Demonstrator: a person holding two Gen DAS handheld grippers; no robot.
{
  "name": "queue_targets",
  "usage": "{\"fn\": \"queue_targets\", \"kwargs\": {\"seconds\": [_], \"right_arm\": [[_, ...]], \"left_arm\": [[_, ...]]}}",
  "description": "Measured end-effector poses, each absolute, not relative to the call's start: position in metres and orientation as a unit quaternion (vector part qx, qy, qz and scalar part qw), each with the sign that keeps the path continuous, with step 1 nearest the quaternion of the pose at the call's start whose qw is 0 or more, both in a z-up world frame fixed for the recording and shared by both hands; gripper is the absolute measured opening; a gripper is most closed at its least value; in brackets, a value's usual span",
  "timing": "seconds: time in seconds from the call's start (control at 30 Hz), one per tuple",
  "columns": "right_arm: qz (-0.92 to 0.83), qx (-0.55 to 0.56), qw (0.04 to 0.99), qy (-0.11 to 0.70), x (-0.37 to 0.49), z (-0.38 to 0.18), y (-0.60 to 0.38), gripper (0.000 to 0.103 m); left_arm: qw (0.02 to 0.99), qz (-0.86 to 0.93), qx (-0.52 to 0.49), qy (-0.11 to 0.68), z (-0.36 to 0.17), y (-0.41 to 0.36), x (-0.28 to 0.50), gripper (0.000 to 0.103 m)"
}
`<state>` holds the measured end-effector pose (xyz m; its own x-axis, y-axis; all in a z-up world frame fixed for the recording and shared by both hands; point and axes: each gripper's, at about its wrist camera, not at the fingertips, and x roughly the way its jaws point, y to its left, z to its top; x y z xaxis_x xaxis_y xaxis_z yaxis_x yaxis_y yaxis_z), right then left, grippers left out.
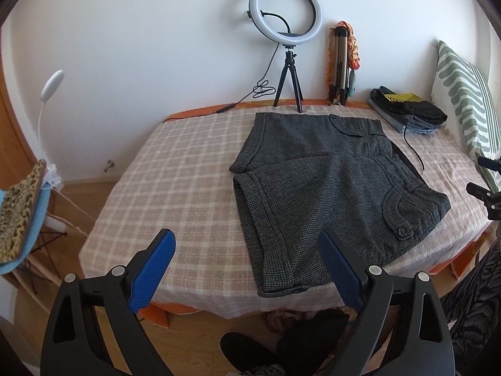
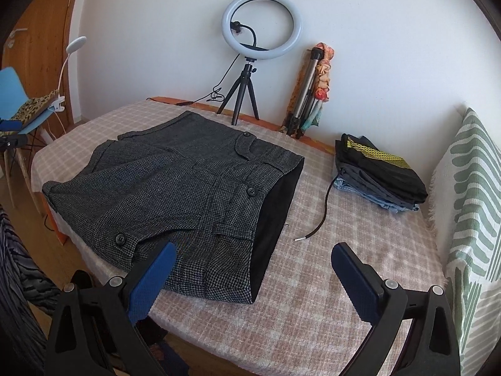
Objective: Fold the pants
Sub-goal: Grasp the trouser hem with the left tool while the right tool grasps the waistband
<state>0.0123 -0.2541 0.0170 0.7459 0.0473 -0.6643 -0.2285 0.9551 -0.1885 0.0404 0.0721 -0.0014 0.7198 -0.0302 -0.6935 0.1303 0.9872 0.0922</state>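
- The grey tweed shorts [image 1: 328, 188] lie flat on the checked bedcover [image 1: 175, 169], near its front edge, legs to the left, black-lined waistband to the right, and button-flap pockets facing up.
- The left gripper [image 1: 247, 250] hovers over the near hem with its blue jaws spread wide, holding nothing.
- The right gripper [image 2: 253, 260] is equally wide apart and empty, at the waistband corner.
- Beyond, a stack of folded clothes [image 2: 379, 172] rests near a ring light [image 2: 262, 25].
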Motion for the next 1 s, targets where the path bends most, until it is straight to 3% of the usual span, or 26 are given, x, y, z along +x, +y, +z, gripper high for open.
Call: {"fn": "queue_targets", "kwargs": {"seconds": [0.2,0.27,0.4,0.5,0.93,1.0], "right_arm": [[0.138,-0.184,0.903,0.364,0.020,0.002,-0.232,0.091],[0.162,-0.213,0.887,0.377,0.022,-0.008,-0.220,0.086],[0.189,-0.255,0.866,0.387,0.026,-0.025,-0.204,0.080],[0.197,-0.259,0.857,0.399,0.032,-0.035,-0.199,0.076],[0.204,-0.310,0.826,0.424,0.040,-0.064,-0.197,0.076],[0.205,-0.311,0.825,0.426,0.042,-0.065,-0.196,0.077]], "left_arm": [[0.900,-0.078,0.102,0.416,-0.018,0.070,0.061,0.076],[0.889,-0.092,0.096,0.439,-0.025,0.073,0.075,0.062],[0.872,-0.101,0.084,0.471,-0.040,0.081,0.111,0.054],[0.864,-0.110,0.048,0.489,-0.048,0.091,0.142,0.039],[0.824,-0.158,-0.050,0.542,-0.104,0.091,0.223,0.038],[0.820,-0.164,-0.053,0.546,-0.108,0.089,0.227,0.022]]}}
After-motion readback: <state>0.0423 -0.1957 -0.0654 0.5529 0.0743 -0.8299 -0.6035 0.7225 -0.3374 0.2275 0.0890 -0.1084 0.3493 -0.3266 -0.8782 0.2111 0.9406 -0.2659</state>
